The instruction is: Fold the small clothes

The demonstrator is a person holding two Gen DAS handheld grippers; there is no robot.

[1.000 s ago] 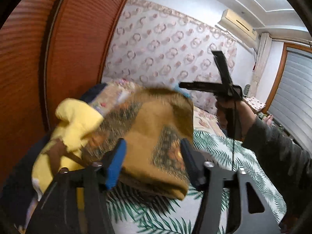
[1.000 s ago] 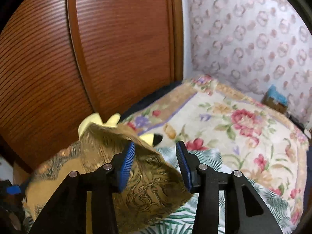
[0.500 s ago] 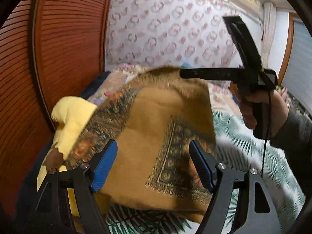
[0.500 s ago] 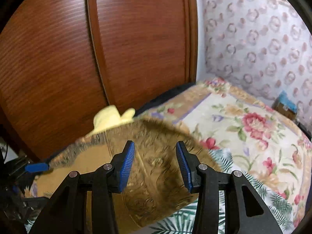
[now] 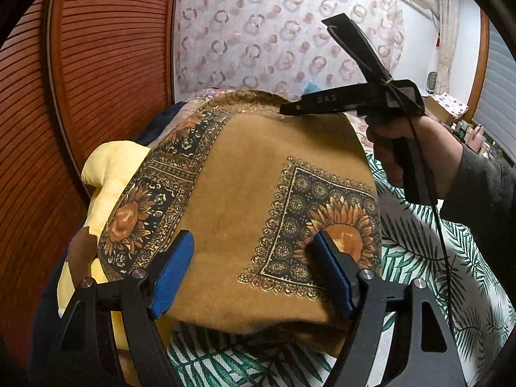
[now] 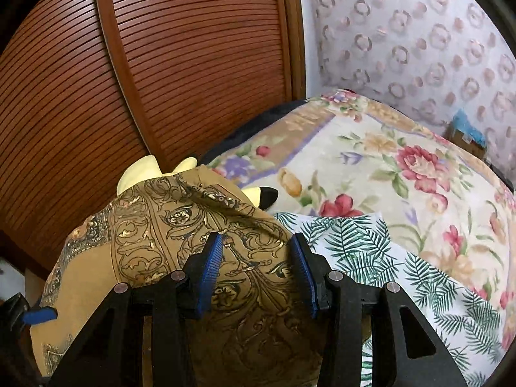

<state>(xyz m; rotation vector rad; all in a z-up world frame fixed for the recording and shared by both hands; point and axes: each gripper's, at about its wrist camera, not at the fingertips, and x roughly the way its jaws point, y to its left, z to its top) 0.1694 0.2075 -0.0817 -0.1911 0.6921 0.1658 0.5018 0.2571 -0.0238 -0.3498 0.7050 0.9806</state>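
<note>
A tan-brown cloth with sunflower and scroll borders (image 5: pixel 245 200) lies draped over a yellow plush toy (image 5: pixel 109 167) on the bed. My left gripper (image 5: pixel 254 267) is open, its blue pads just above the cloth's near part. My right gripper (image 6: pixel 258 267) is open, its pads over the cloth's patterned border (image 6: pixel 193 225). In the left wrist view the right gripper (image 5: pixel 283 109) sits at the cloth's far edge, held by a hand. The cloth's underside is hidden.
A palm-leaf sheet (image 6: pixel 403 274) covers the bed beside the cloth, with a floral quilt (image 6: pixel 387 167) behind it. A ribbed wooden wardrobe (image 6: pixel 161 80) stands close on the left. A small box (image 6: pixel 464 135) rests by the patterned wall.
Both grippers moved closer over the cloth. The cloth has settled lower and flatter over the plush toy. The right gripper came down to the cloth's far edge.
</note>
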